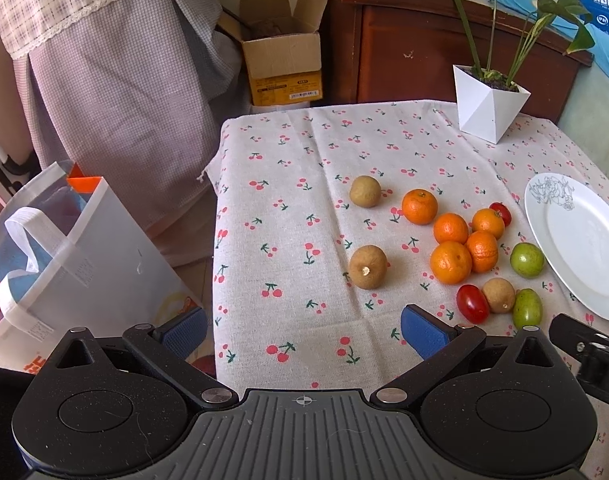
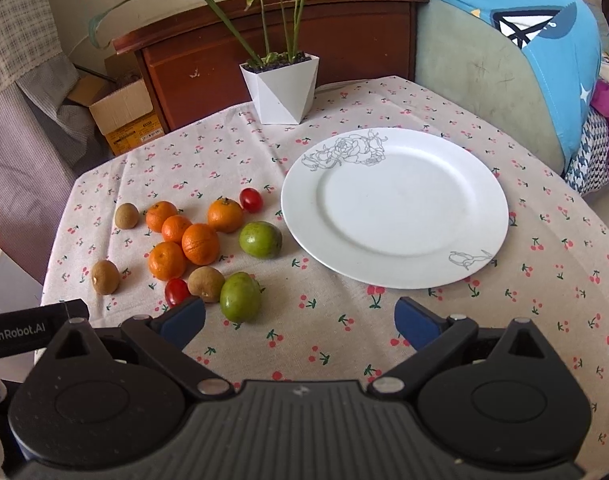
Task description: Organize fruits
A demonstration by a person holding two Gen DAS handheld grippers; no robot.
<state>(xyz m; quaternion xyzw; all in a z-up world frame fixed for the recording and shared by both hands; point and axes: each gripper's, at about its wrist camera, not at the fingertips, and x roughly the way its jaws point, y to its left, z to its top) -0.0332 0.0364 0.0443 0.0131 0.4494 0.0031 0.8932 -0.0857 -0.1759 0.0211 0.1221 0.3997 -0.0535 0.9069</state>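
Fruit lies loose on the cherry-print tablecloth (image 1: 304, 200): several oranges (image 1: 451, 262) (image 2: 200, 244), brown longans (image 1: 367, 267) (image 2: 105, 277), two red cherry tomatoes (image 1: 472, 303) (image 2: 251, 199) and two green fruits (image 1: 527, 309) (image 2: 240, 297). A white plate (image 2: 388, 204) (image 1: 576, 240) with grey flower drawings lies empty to their right. My left gripper (image 1: 304, 332) is open and empty above the table's near edge, left of the fruit. My right gripper (image 2: 300, 320) is open and empty, just in front of the plate, its left finger beside a tomato (image 2: 177, 291).
A white faceted pot with a green plant (image 2: 280, 88) (image 1: 488, 102) stands at the back of the table. A white bag (image 1: 64, 264) stands on the floor to the left, a cardboard box (image 1: 282, 64) and wooden cabinet behind. A sofa with blue cloth (image 2: 544, 60) is at right.
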